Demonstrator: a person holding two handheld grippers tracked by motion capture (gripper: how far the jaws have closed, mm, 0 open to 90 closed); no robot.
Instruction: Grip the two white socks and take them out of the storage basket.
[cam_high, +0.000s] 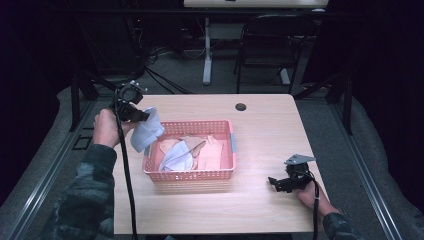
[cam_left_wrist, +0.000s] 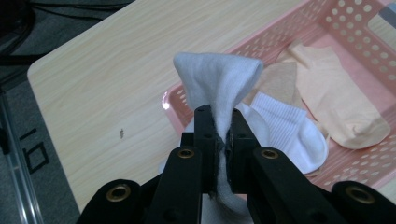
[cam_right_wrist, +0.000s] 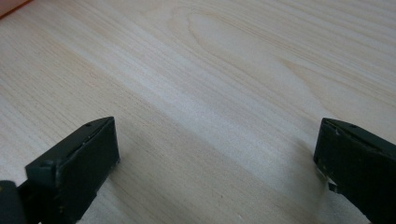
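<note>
You are holding a white sock (cam_left_wrist: 216, 79) pinched between the jaws of your left gripper (cam_high: 141, 116), above the near-left corner of the pink basket (cam_high: 230, 131), with the sock's loose length hanging below the jaws and its folded top standing up just beyond their tips. The jaws are closing hard on the cloth with no gap showing, so the grip looks sound; keep that pressure steady and do not ease it until the sock is where you want it. Beyond and below the jaws, inside the basket, a second white sock (cam_left_wrist: 292, 133) is lying against two peach socks (cam_left_wrist: 336, 98), and the hanging end of yours seems close to them, so lifting straight up before you swing sideways should be keeping the tail from dragging the others over the rim. Move slowly enough that the cloth is not swinging, and carry it out over the bare desk (cam_high: 260, 210) rather than across the basket wall. Your right gripper (cam_high: 278, 183) is resting low on the desk well to the right of the basket, its jaws standing wide apart with nothing between them; it looks ready to take the free end if you are bringing the sock across, so aim the dangling part toward those open jaws rather than the bunched part.
</note>
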